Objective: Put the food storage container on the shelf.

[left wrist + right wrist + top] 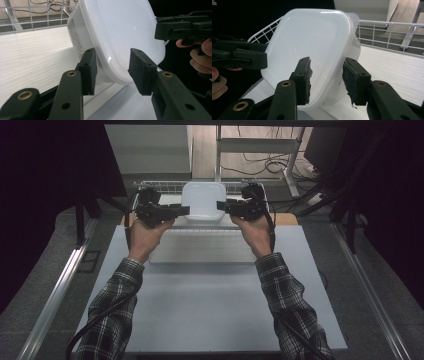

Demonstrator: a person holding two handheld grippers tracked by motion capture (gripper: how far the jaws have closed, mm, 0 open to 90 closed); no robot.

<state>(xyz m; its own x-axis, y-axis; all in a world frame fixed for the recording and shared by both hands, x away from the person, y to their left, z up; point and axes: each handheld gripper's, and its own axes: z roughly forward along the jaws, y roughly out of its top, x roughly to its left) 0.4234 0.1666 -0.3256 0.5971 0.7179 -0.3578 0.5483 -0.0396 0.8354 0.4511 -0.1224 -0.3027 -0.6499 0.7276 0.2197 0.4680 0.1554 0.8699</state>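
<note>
A white plastic container [202,200] with its lid on stands at the far end of the table, inside a wire basket [165,185]. My left gripper [186,210] reaches its left edge and my right gripper [220,206] its right edge. In the left gripper view the container [117,32] has its rim between the jaws of the left gripper [112,71], which stand apart and do not press on it. In the right gripper view the right gripper [327,80] stands open around the rim of the container [309,42] in the same way.
A pale rectangular board [202,247] lies on the white table [210,305] just before the basket. Wire basket walls [387,27] rise behind the container. Metal rails [55,295] run along the floor on both sides. A desk frame and cables [265,162] stand beyond.
</note>
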